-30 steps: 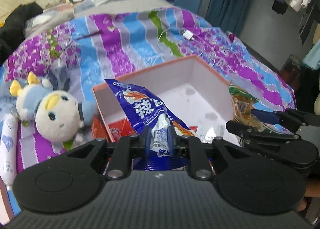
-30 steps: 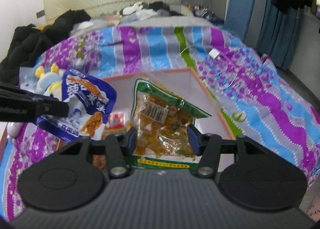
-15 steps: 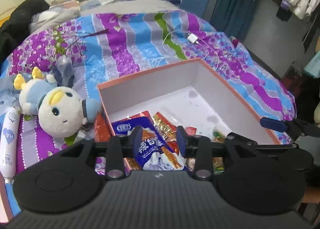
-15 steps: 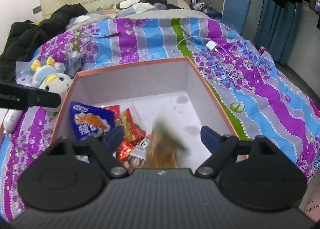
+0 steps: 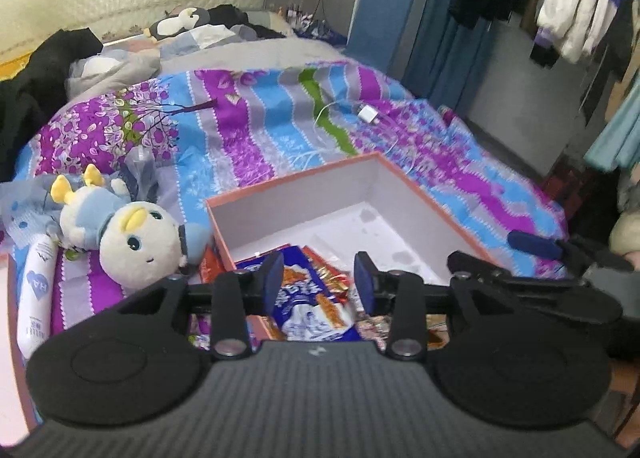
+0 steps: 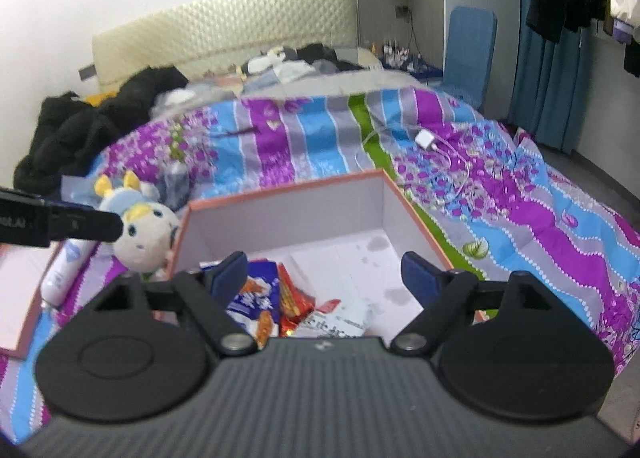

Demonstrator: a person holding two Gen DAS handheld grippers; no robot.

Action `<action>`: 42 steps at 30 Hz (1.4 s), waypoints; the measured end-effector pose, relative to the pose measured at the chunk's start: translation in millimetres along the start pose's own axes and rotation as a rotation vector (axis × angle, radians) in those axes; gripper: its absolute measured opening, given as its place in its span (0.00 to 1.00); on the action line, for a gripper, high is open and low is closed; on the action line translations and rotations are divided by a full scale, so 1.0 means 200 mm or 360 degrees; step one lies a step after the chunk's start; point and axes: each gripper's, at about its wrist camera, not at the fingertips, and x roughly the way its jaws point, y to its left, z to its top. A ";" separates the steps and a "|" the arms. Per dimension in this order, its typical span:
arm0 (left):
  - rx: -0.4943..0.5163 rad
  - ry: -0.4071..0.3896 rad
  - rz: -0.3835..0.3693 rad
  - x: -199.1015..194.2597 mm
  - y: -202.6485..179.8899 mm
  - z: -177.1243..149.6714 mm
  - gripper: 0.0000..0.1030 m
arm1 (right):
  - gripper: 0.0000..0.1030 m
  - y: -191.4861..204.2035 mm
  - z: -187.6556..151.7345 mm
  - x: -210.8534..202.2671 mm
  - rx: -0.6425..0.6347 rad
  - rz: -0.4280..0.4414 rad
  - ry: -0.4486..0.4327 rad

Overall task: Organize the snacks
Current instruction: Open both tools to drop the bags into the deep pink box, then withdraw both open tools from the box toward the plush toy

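An orange-rimmed box (image 5: 420, 189) with a white inside sits on the striped bedspread. In its near left corner lie a blue snack bag (image 5: 308, 306), red packets (image 6: 294, 298) and a white packet (image 6: 340, 318). My left gripper (image 5: 319, 280) hangs open above the blue bag (image 6: 250, 304), apart from it. My right gripper (image 6: 323, 276) stands wide open over the box (image 6: 288, 185) with nothing between its fingers. One right fingertip (image 5: 532, 244) shows at the box's right side. The left finger (image 6: 80, 223) reaches in from the left edge.
A plush toy (image 5: 136, 242) and a white tube (image 5: 36, 298) lie left of the box. A white charger with its cable (image 5: 368, 113) rests on the bedspread behind it. Black clothes (image 6: 80, 133) are piled by the headboard. A blue chair (image 6: 468, 53) stands at the back right.
Both grippers opened and let go of their bags, the blue one and the green-edged one, which dropped into the box. Both grippers then rose and drew back.
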 end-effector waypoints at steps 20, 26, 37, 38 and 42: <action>-0.0048 -0.0287 0.0049 -0.54 0.07 -0.17 0.43 | 0.82 0.18 -0.02 -0.42 0.0015 0.0101 -0.0287; -0.0054 -0.0365 0.0096 -0.67 0.10 -0.25 0.43 | 0.82 0.23 -0.07 -0.48 0.0003 0.0111 -0.0323; -0.0025 -0.0398 0.0186 -0.80 0.14 -0.52 0.45 | 0.82 0.35 -0.24 -0.57 -0.0020 0.0225 -0.0326; -0.0018 -0.0397 0.0203 -0.81 0.14 -0.55 0.46 | 0.82 0.36 -0.25 -0.57 -0.0033 0.0226 -0.0324; -0.0016 -0.0411 0.0263 -0.84 0.17 -0.64 0.46 | 0.82 0.42 -0.31 -0.59 -0.0088 0.0226 -0.0329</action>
